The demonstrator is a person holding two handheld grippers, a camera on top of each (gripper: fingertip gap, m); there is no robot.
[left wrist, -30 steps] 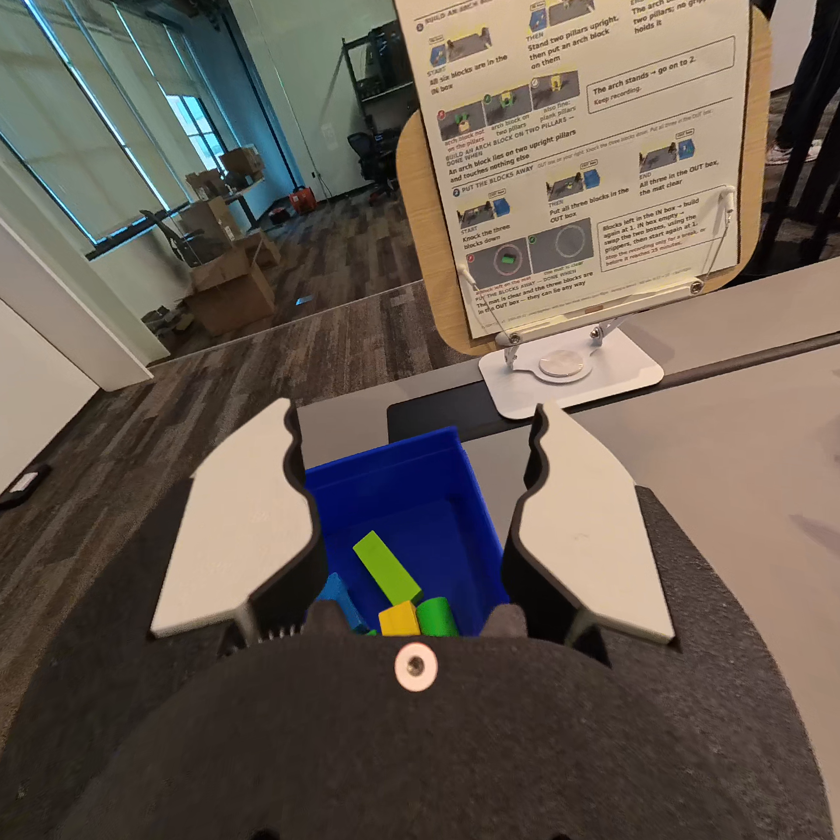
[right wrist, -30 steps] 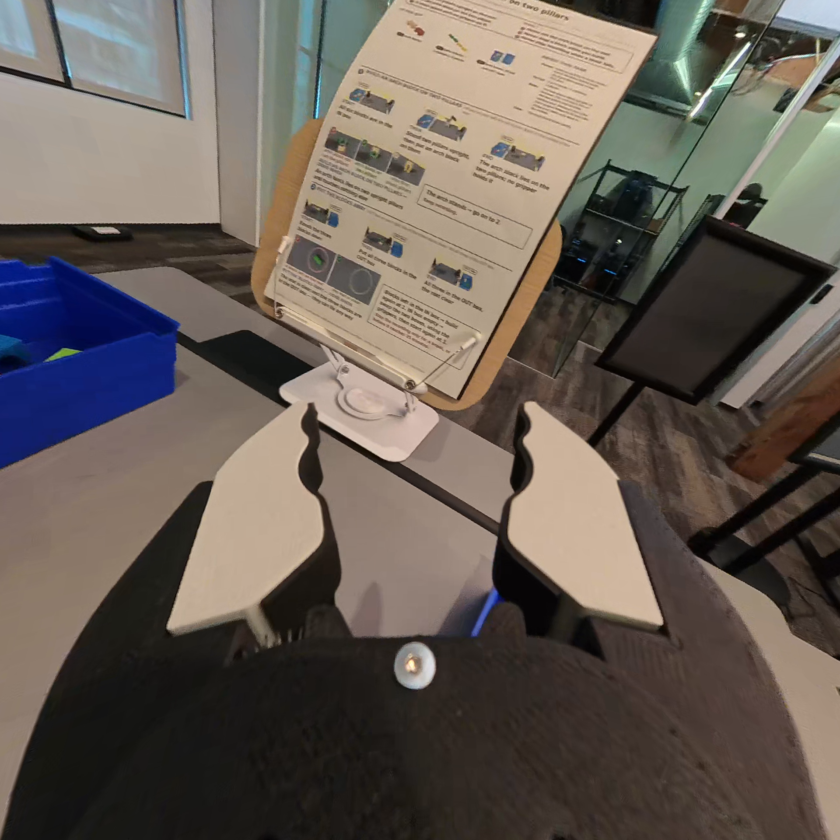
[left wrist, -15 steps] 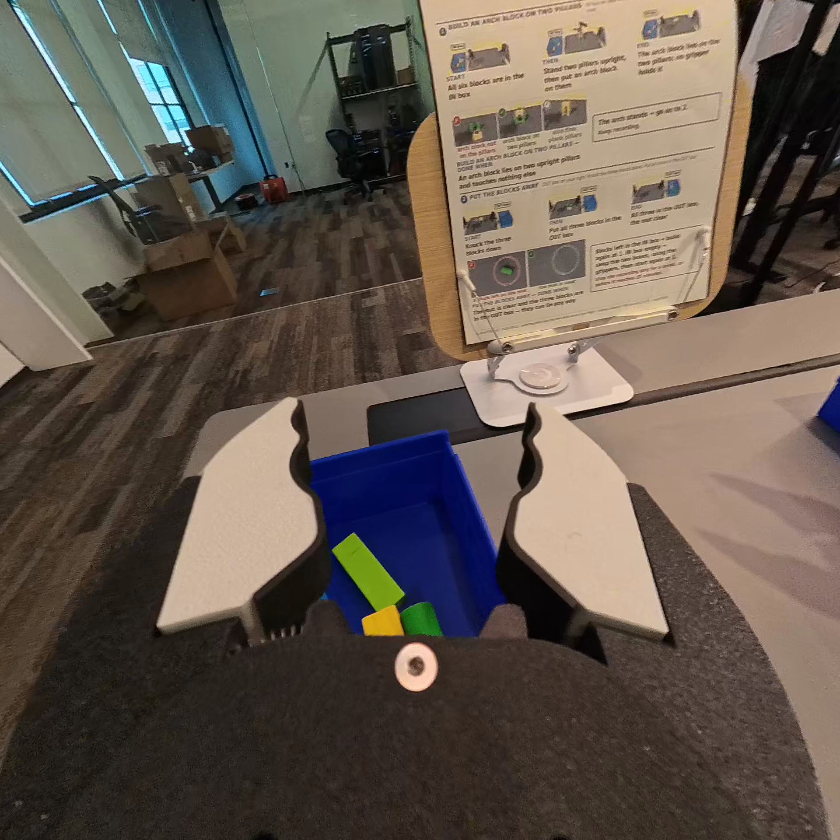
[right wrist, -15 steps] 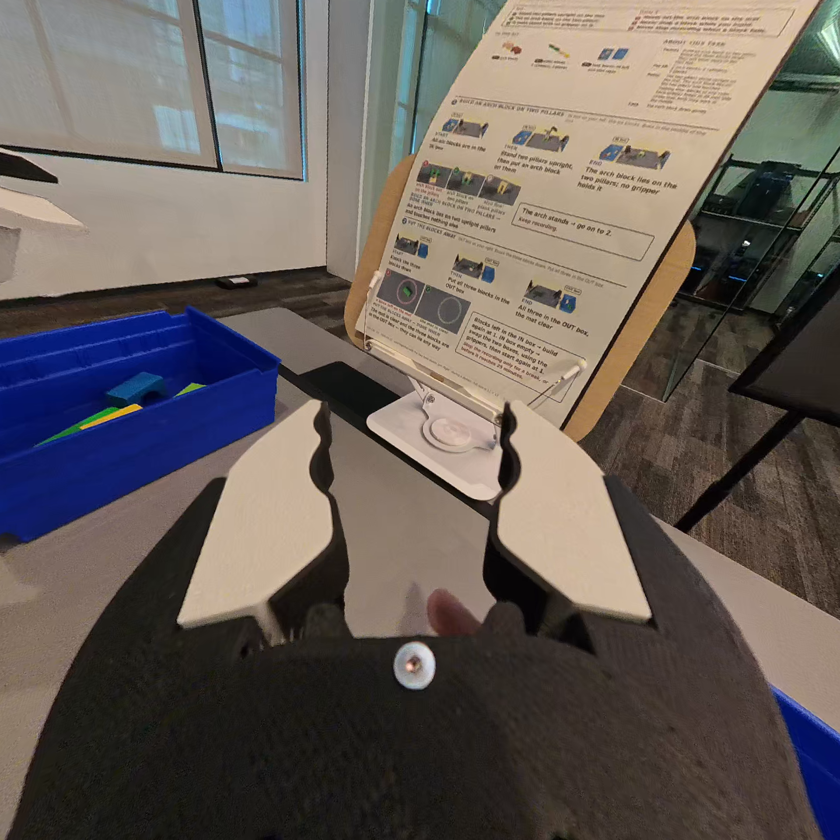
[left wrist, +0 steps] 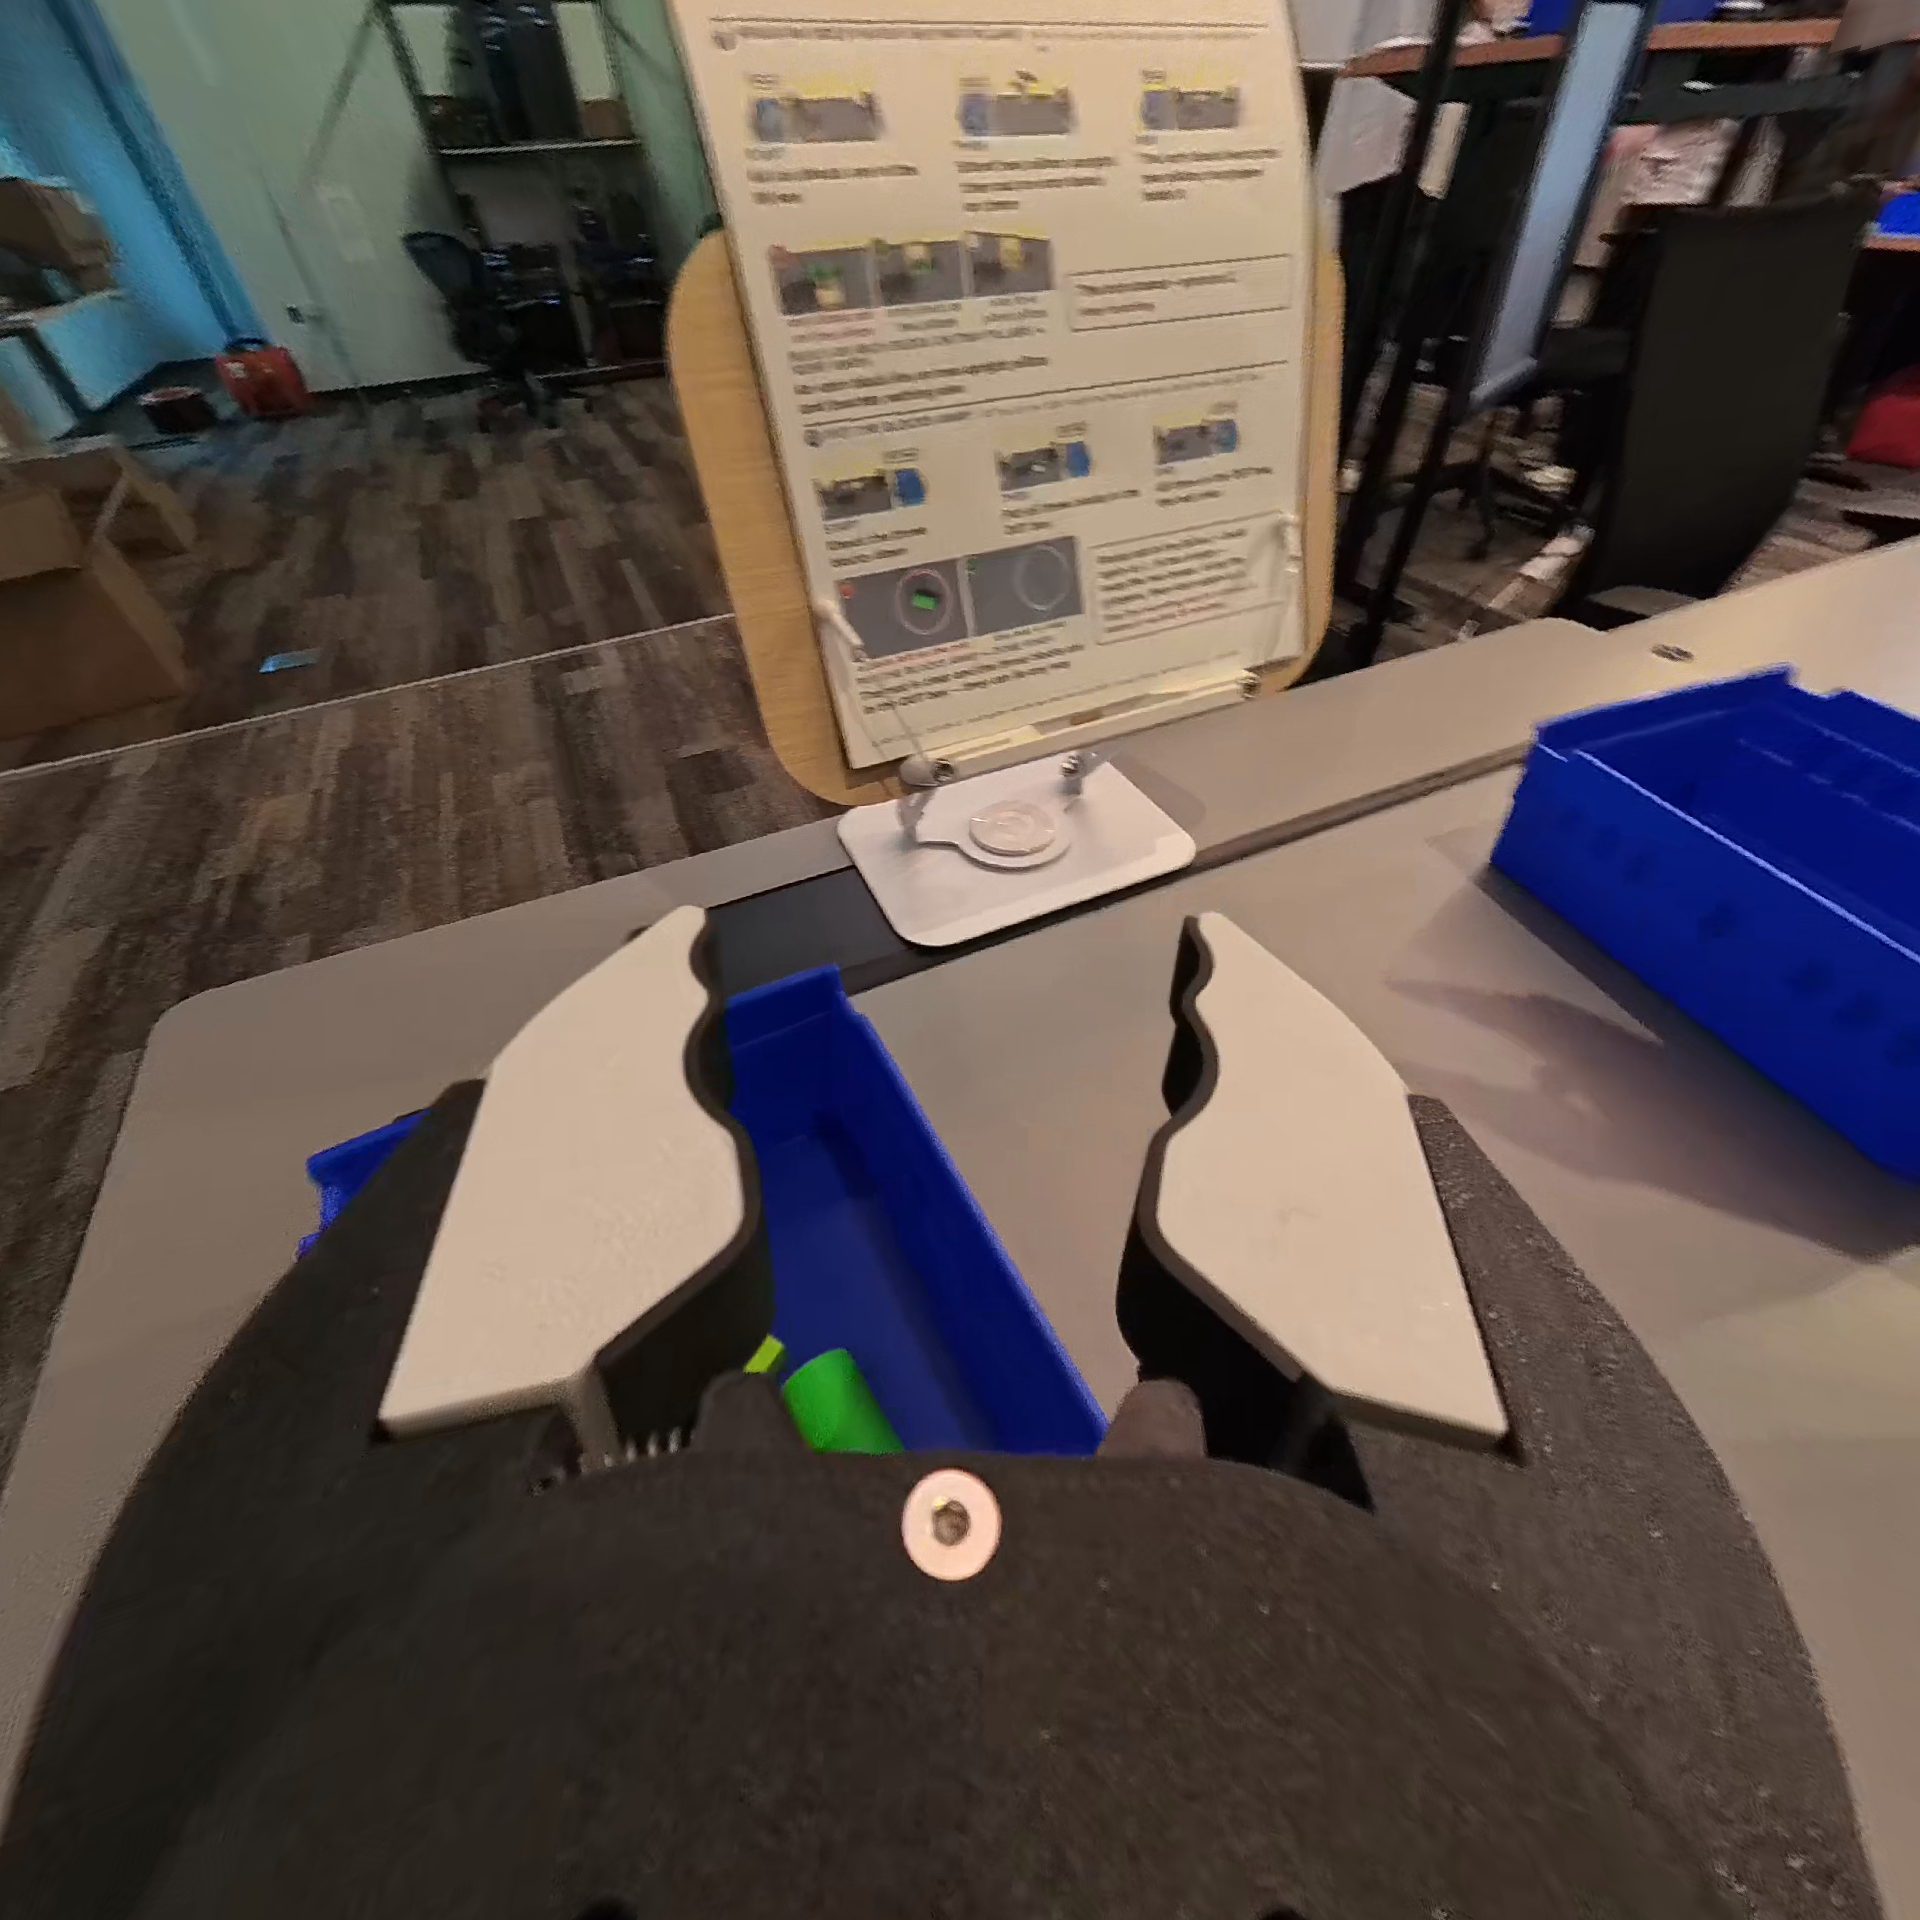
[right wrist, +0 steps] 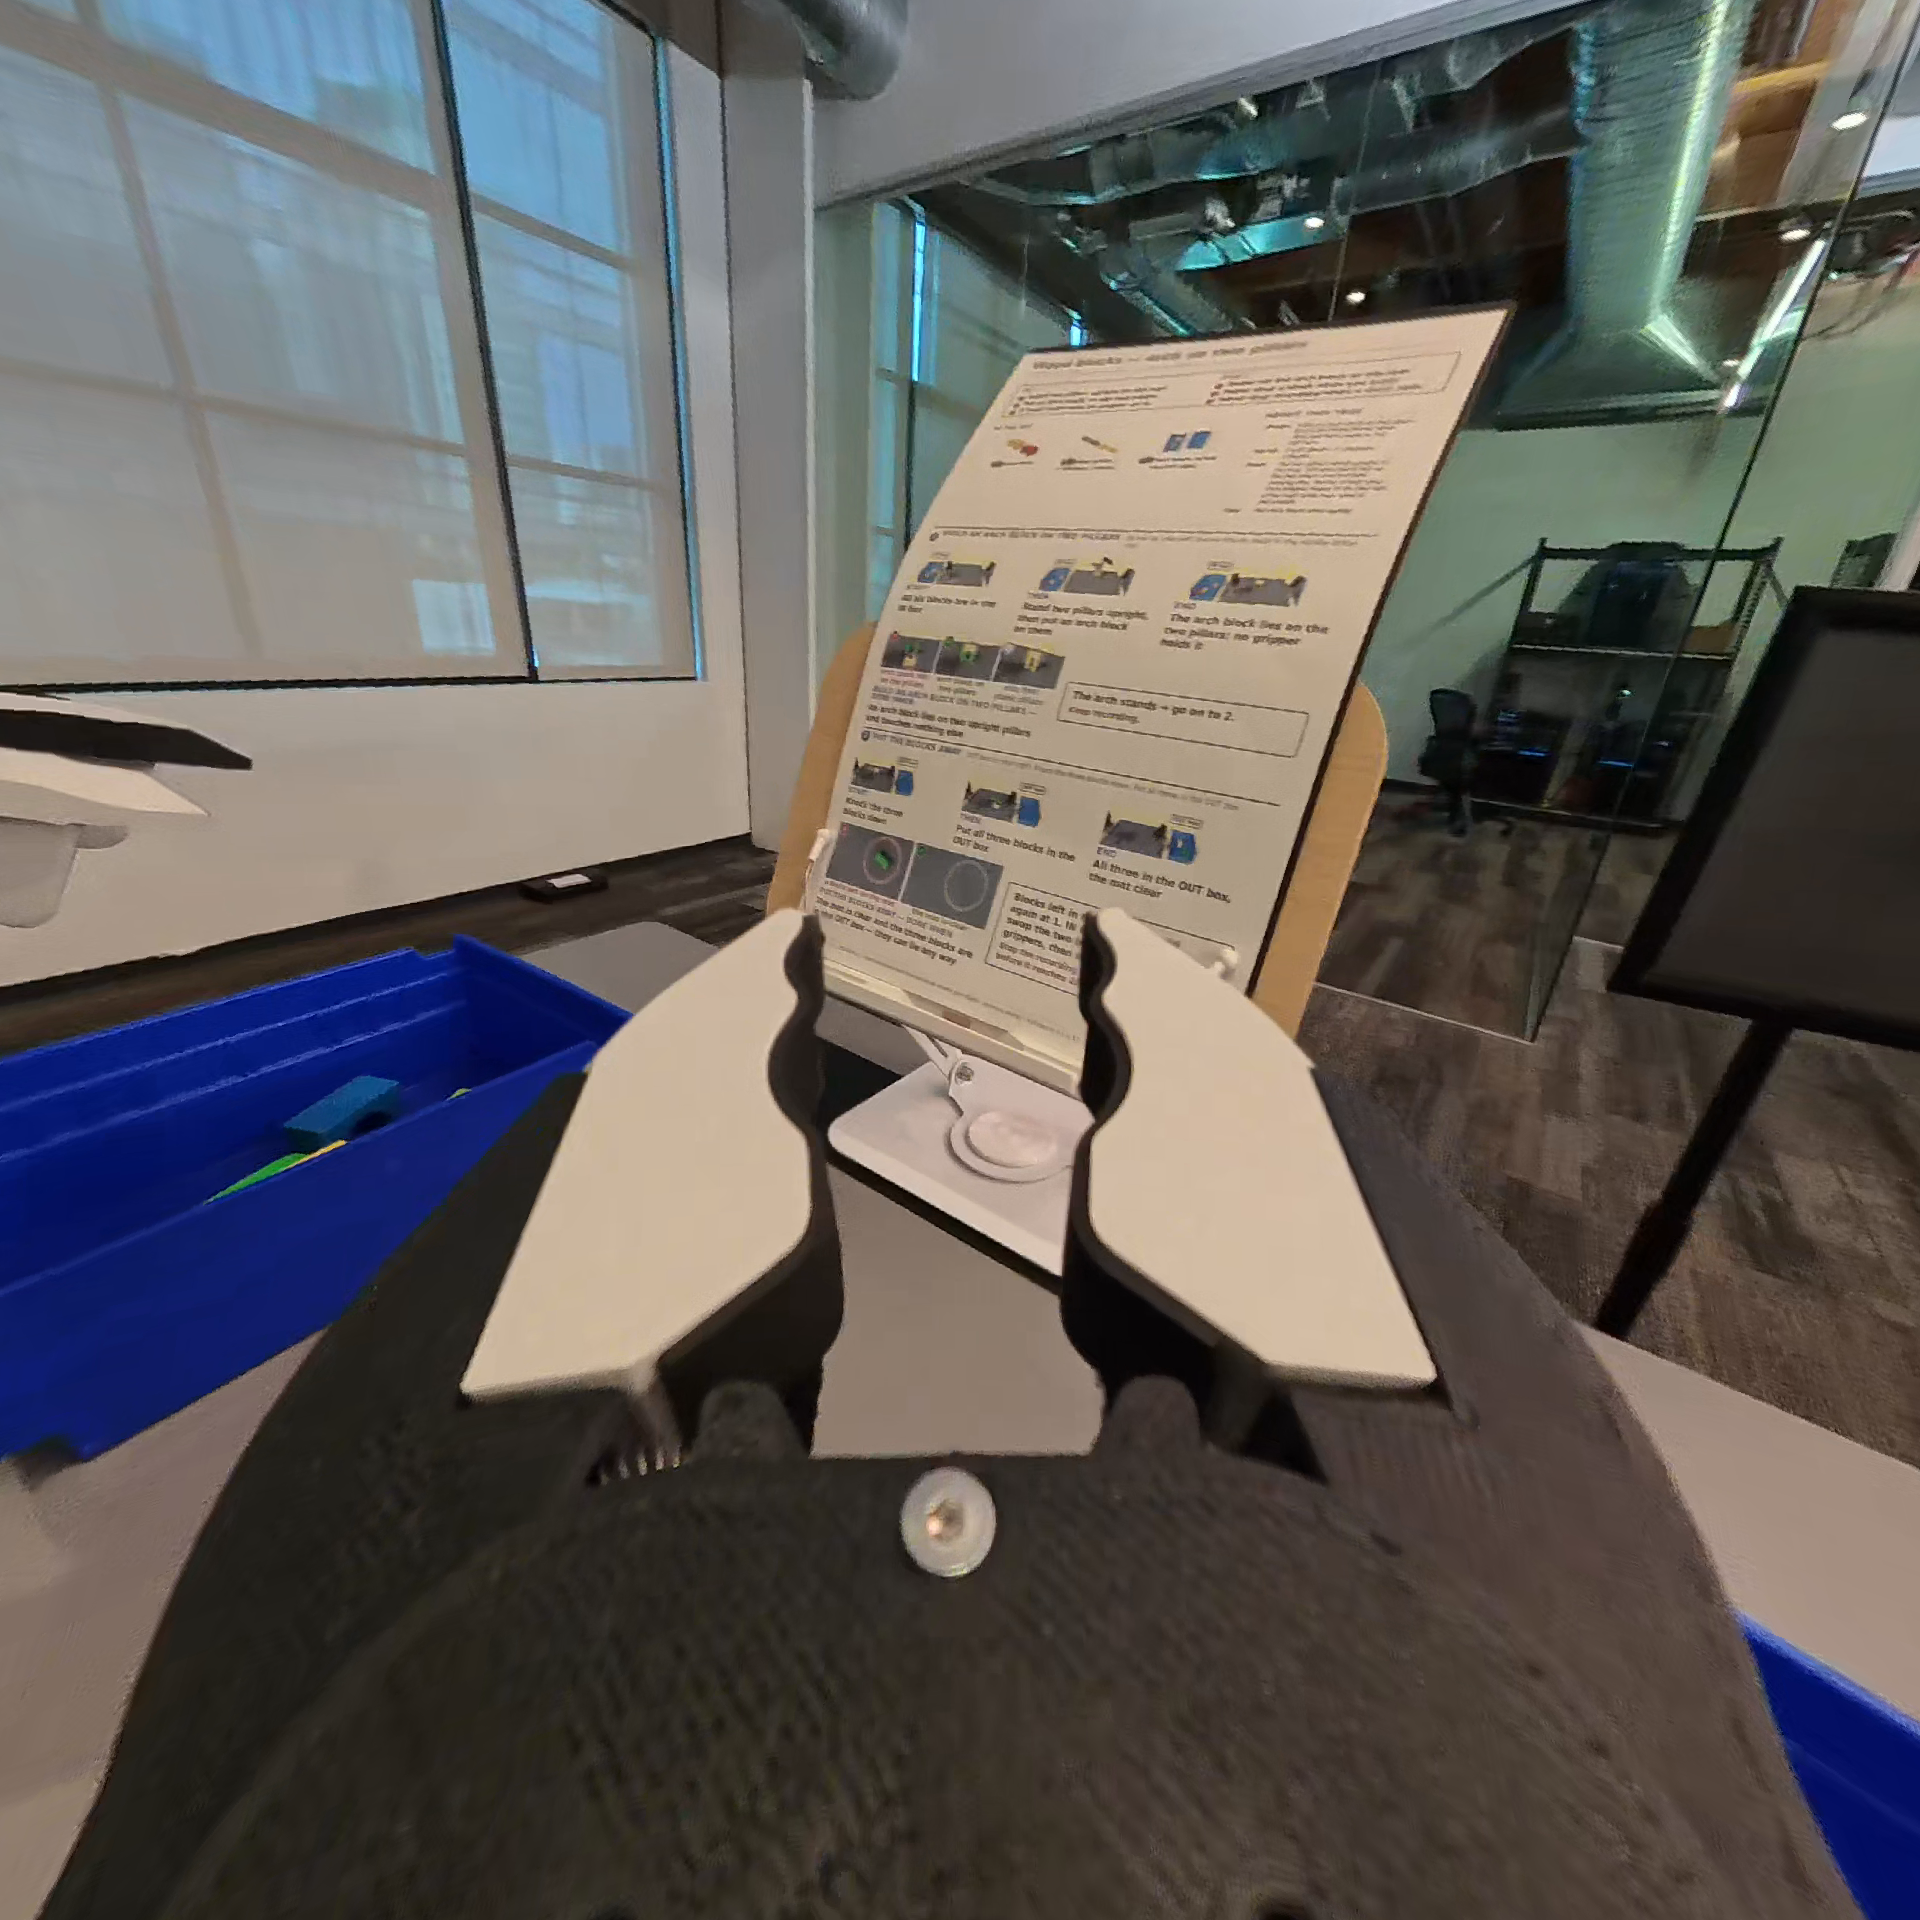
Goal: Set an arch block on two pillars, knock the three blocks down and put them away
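Green cylinder [left wrist: 836, 1403] lies lengthwise in blue bin [left wrist: 935, 1195] — both grippers [left wrist: 945, 997] [right wrist: 940, 982] spread, empty.

Blue bin [left wrist: 894, 1195] holds a green block [left wrist: 831, 1403]; grey table [left wrist: 1299, 1039].

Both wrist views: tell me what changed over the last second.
The left gripper swung right: its blue box slid left in view, and a second blue box appeared. The right gripper tilted up and its jaws narrowed. Both stay empty; the blocks, like the green cylinder, stay boxed, and the instruction stand is unmoved.
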